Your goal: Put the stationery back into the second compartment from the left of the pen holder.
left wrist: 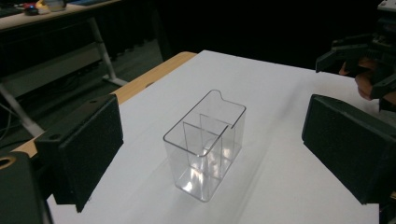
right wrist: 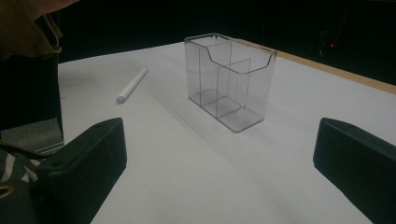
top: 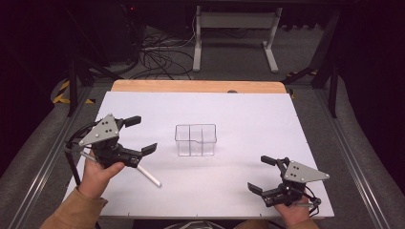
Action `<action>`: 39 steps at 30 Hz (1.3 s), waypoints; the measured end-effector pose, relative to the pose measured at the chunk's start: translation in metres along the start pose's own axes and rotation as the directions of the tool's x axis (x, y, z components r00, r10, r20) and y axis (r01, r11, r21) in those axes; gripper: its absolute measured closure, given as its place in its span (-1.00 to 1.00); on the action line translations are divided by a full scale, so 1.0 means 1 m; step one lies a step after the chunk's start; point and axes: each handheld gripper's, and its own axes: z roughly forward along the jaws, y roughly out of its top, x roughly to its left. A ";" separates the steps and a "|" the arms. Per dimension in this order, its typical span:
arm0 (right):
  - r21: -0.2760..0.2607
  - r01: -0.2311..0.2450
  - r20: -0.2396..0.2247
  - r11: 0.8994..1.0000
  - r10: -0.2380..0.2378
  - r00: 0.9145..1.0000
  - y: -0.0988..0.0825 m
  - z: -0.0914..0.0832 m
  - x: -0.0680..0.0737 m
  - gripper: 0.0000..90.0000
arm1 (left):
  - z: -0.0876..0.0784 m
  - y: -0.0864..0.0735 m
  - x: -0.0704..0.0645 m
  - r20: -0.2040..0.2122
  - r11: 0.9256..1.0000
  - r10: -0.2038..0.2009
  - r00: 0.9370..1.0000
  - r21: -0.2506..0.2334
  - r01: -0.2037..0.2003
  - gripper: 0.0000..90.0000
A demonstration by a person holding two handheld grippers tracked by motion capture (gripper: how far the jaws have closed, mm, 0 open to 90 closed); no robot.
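Clear divided organizer box (top: 196,140) stands upright near the middle of the white counter (top: 248,114), and I see it between my two claws, well apart from both. My left claw (top: 144,135) hovers to its left with jaws spread wide and nothing between them; in the left gripper view the box (left wrist: 205,144) sits ahead between those jaws. My right claw (top: 261,173) rests near the front right corner, jaws apart, empty too. A white marker (top: 146,175) lies flat on the counter just beside my left hand (top: 98,174), in front and to the left of the box.
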 end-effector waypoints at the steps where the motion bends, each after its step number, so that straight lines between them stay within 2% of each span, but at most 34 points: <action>1: 0.005 -0.001 0.001 1.000 0.001 1.000 0.001 0.001 0.000 -0.90 | -0.001 -0.004 -0.002 -0.006 1.000 0.002 1.000 0.007 -0.002 -0.86; 4: 0.014 0.000 0.003 1.000 -0.001 1.000 0.005 0.003 0.001 -0.89 | -0.004 -0.012 -0.004 0.001 1.000 -0.010 1.000 0.021 0.010 -0.87; 7: 0.015 -0.005 0.003 1.000 0.005 1.000 0.012 0.008 0.002 -0.87 | -0.011 -0.033 -0.009 0.006 0.998 -0.059 0.998 0.018 0.059 -0.87; 8: 0.017 -0.006 0.001 1.000 0.006 1.000 0.014 0.009 0.002 -0.86 | -0.011 -0.033 -0.009 0.006 0.998 -0.059 0.998 0.018 0.059 -0.87; 9: 0.017 -0.006 0.001 1.000 0.006 1.000 0.014 0.009 0.002 -0.86 | -0.013 -0.040 -0.010 0.008 0.998 -0.070 0.998 0.011 0.069 -0.87; 10: 0.021 -0.002 0.003 1.000 0.002 1.000 0.017 0.013 0.004 -0.85 | -0.017 -0.049 -0.011 0.034 0.996 -0.089 0.995 -0.005 0.089 -0.85; 11: 0.021 -0.002 0.003 1.000 0.002 1.000 0.017 0.013 0.004 -0.85 | -0.017 -0.049 -0.011 0.034 0.996 -0.089 0.995 -0.005 0.089 -0.83; 12: 0.031 0.004 -0.003 1.000 -0.003 1.000 0.021 0.018 0.005 -0.85 | -0.019 -0.057 -0.011 0.056 0.993 -0.116 0.992 -0.026 0.117 -0.83; 13: 0.031 0.004 -0.003 1.000 -0.003 1.000 0.021 0.018 0.005 -0.85 | -0.019 -0.057 -0.011 0.056 0.993 -0.116 0.992 -0.026 0.117 -0.84; 15: 0.041 0.006 -0.014 0.999 -0.006 1.000 0.024 0.024 0.007 -0.85 | -0.021 -0.064 -0.012 0.035 0.991 -0.132 0.991 -0.029 0.133 -0.85; 16: 0.046 0.011 -0.027 0.999 -0.010 1.000 0.027 0.030 0.008 -0.86 | -0.023 -0.069 -0.014 0.002 0.992 -0.127 0.992 -0.027 0.127 -0.85; 18: 0.053 0.018 -0.036 0.998 -0.016 0.999 0.030 0.035 0.010 -0.87 | -0.023 -0.071 -0.015 -0.014 0.993 -0.116 0.993 -0.022 0.115 -0.86; 19: 0.054 0.019 -0.041 0.998 -0.017 0.999 0.032 0.037 0.011 -0.87 | -0.023 -0.074 -0.017 -0.028 0.994 -0.109 0.994 -0.018 0.108 -0.86; 20: 0.055 0.026 -0.039 0.998 -0.023 0.999 0.034 0.039 0.012 -0.87 | -0.025 -0.078 -0.021 -0.073 0.997 -0.079 0.994 -0.002 0.079 -0.86; 21: 0.055 0.029 -0.040 0.998 -0.027 0.999 0.035 0.041 0.013 -0.87 | -0.025 -0.079 -0.023 -0.097 0.998 -0.062 0.993 0.010 0.064 -0.87; 22: 0.055 0.029 -0.040 0.998 -0.027 0.999 0.035 0.041 0.013 -0.87 | -0.025 -0.079 -0.023 -0.097 0.998 -0.062 0.993 0.010 0.064 -0.89; 23: 0.055 0.031 -0.044 0.998 -0.029 0.999 0.036 0.042 0.013 -0.87 | -0.026 -0.080 -0.025 -0.123 0.998 -0.050 0.991 0.023 0.053 -0.89; 25: 0.062 0.031 -0.051 0.998 -0.028 0.998 0.041 0.047 0.016 -0.88 | -0.029 -0.083 -0.025 -0.123 0.997 -0.069 0.990 0.020 0.072 -0.89; 26: 0.065 0.030 -0.052 0.997 -0.027 0.998 0.042 0.048 0.016 -0.88 | -0.032 -0.086 -0.024 -0.113 0.995 -0.100 0.988 0.015 0.102 -0.89; 27: 0.069 0.031 -0.056 0.997 -0.027 0.998 0.044 0.051 0.017 -0.88 | -0.032 -0.086 -0.024 -0.113 0.995 -0.100 0.988 0.015 0.102 -0.89; 31: 0.099 0.036 -0.063 0.994 -0.030 0.998 0.049 0.060 0.020 -0.85 | -0.040 -0.092 -0.020 -0.112 0.988 -0.152 0.982 -0.011 0.152 -0.89; 34: 0.105 0.027 -0.067 0.994 -0.020 0.998 0.051 0.065 0.021 -0.82 | -0.043 -0.095 -0.019 -0.114 0.986 -0.168 0.979 -0.019 0.167 -0.89; 39: 0.142 0.023 -0.093 0.990 -0.010 0.996 0.057 0.080 0.025 -0.80 | -0.050 -0.103 -0.016 -0.157 0.981 -0.192 0.969 -0.034 0.189 -0.89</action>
